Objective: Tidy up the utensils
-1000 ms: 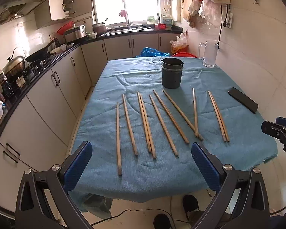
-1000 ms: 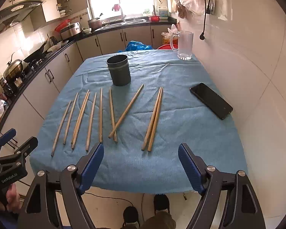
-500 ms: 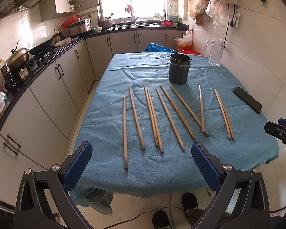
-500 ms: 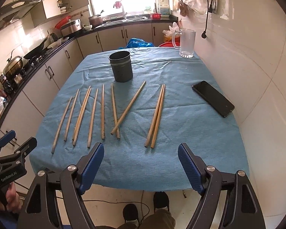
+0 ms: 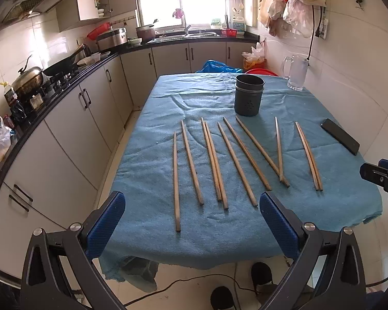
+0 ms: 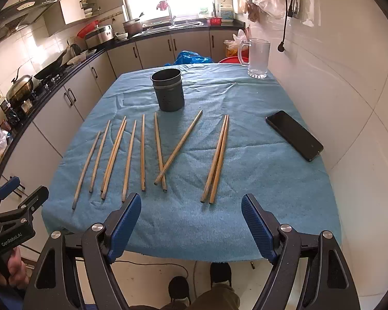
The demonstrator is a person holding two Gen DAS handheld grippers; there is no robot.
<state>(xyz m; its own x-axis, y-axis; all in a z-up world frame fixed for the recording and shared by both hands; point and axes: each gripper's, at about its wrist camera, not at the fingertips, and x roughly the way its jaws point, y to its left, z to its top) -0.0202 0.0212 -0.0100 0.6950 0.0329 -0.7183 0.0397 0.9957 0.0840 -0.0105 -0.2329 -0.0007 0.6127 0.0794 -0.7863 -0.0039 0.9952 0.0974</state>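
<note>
left gripper (image 5: 192, 222): jaws apart, empty, bottom of frame | right gripper (image 6: 190, 228): jaws apart, empty | chopsticks (image 5: 221, 165): flat on table (image 5: 155, 232), mid-frame, above jaws | cup (image 5: 248, 95): upright, beyond chopsticks

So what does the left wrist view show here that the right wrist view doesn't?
Only the left wrist view shows the right gripper's tip at its right edge. Only the right wrist view shows the hand holding the left gripper. Both share the chopsticks laid out on the blue cloth, the dark holder, the phone and the glass mug.
</note>
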